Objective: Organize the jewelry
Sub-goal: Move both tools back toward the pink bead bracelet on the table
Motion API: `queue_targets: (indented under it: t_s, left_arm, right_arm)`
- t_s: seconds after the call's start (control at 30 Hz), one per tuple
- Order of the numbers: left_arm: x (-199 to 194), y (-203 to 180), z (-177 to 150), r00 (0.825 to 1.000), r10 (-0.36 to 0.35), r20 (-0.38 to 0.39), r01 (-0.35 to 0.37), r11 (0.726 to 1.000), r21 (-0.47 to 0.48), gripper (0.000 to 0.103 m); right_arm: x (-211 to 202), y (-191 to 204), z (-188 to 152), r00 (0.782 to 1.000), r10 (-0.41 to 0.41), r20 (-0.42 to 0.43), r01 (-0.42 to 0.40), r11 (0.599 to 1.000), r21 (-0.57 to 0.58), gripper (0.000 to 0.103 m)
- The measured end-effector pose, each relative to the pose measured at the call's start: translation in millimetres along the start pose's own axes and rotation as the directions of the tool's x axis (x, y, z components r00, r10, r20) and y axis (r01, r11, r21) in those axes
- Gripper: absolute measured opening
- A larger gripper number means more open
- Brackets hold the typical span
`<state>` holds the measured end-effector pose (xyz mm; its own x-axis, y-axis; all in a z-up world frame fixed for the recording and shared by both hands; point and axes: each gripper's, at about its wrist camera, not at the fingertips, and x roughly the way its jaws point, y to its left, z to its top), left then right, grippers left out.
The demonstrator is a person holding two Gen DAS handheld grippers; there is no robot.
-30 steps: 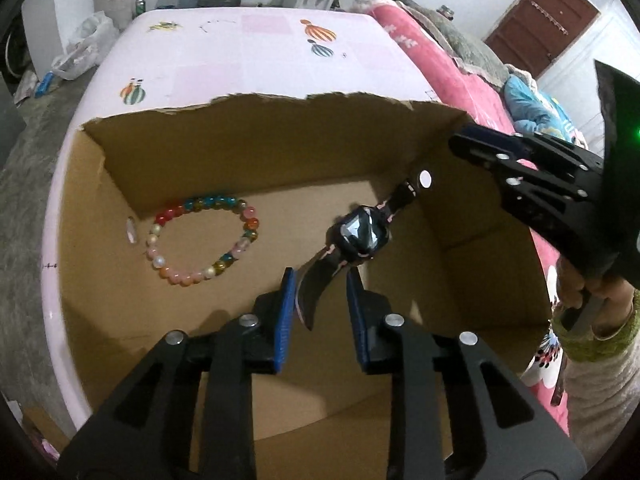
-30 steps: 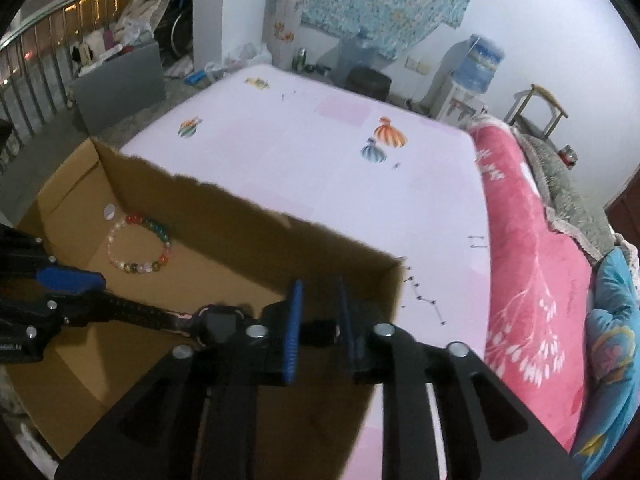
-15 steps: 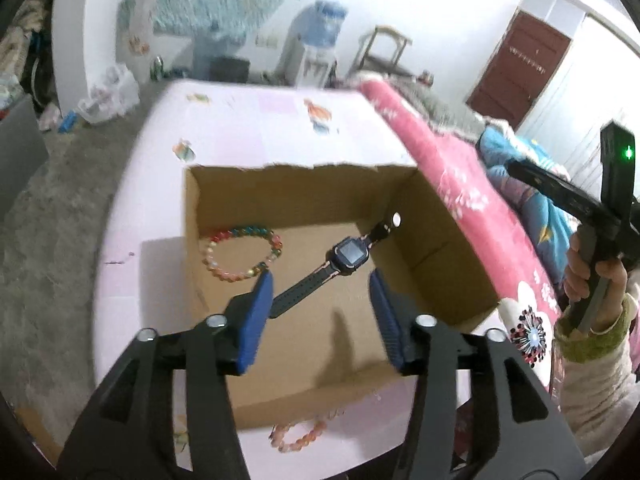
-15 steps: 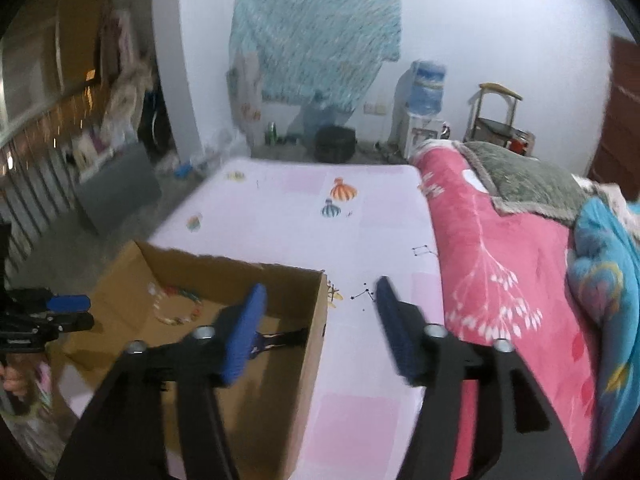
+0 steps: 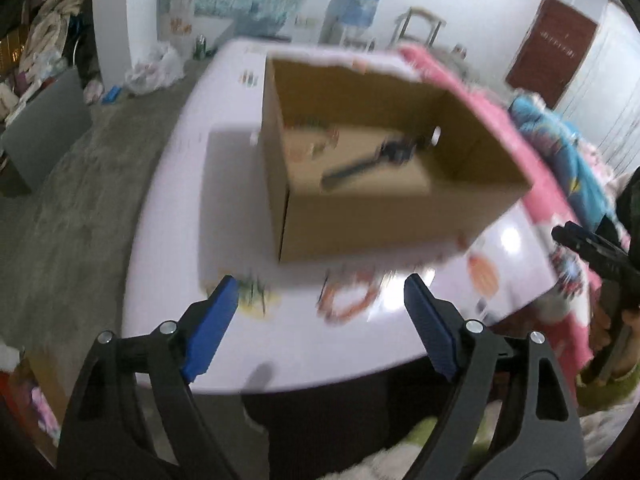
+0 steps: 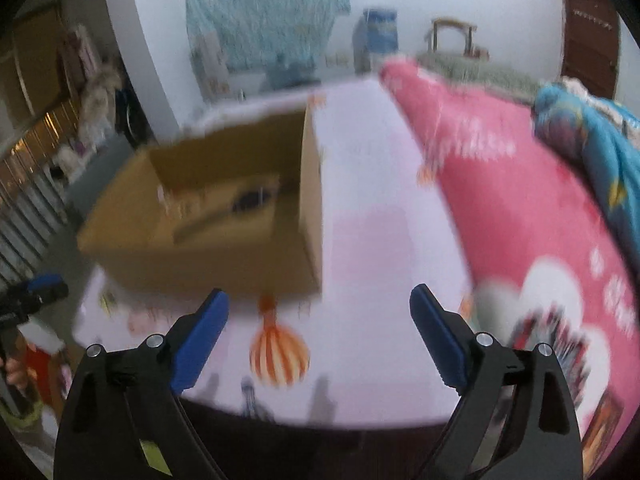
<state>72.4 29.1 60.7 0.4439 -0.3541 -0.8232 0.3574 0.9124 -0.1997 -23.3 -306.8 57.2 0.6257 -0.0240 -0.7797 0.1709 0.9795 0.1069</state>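
In the left wrist view, a pink bracelet (image 5: 347, 301) is seen on the worktop (image 5: 320, 344), lower centre, just ahead of the left tongs (image 5: 320, 312), whose jaws are opening, empty; right tongs (image 6: 320, 320) likewise opening, empty.

Dark watch (image 5: 376, 160) flat inside cardboard box (image 5: 360, 224); orange bracelet (image 5: 348, 298) outside, just beside.

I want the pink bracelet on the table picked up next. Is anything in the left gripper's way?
Nothing visible: the pink bracelet lies on the table in front of the cardboard box, just ahead of the opening, empty left gripper.
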Motion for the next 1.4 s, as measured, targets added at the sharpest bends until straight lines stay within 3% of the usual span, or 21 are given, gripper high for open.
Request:
queue_targets:
  t_s: [0.17,0.47,0.67,1.0,1.23,1.4]
  left_arm:
    - [32.3,-3.6,-25.6,0.995,0.075,-0.071,-0.073,0.997,0.024,0.081]
    - [70.4,-8.8,-37.6,0.97,0.196,-0.141,-0.18,0.977,0.117,0.084]
    - [79.0,-7.6,-38.5,0.969,0.206,-0.136,-0.192,0.975,0.112,0.094]
    - [84.1,-8.5,-36.8,0.968,0.21,-0.137,-0.193,0.973,0.13,0.096]
    - [87.6,-12.3,-37.5,0.964,0.23,-0.133,-0.21,0.966,0.151,0.096]
    - [83.6,-18.5,-44.2,0.967,0.233,-0.099,-0.214,0.962,0.172,0.096]
  right_arm:
    - [37.2,24.8,-40.6,0.993,-0.028,-0.115,0.024,0.999,-0.041,0.089]
    - [67.6,34.9,-49.5,0.981,-0.096,-0.169,0.083,0.993,-0.083,0.089]
    - [71.3,34.2,-50.7,0.979,-0.132,-0.153,0.118,0.988,-0.097,0.096]
    - [71.6,32.8,-53.8,0.983,-0.119,-0.142,0.103,0.988,-0.117,0.096]
    - [64.4,30.9,-55.6,0.988,-0.068,-0.14,0.043,0.983,-0.177,0.096]
    - [37.5,27.9,-50.2,0.998,0.001,-0.059,-0.012,0.983,-0.182,0.096]
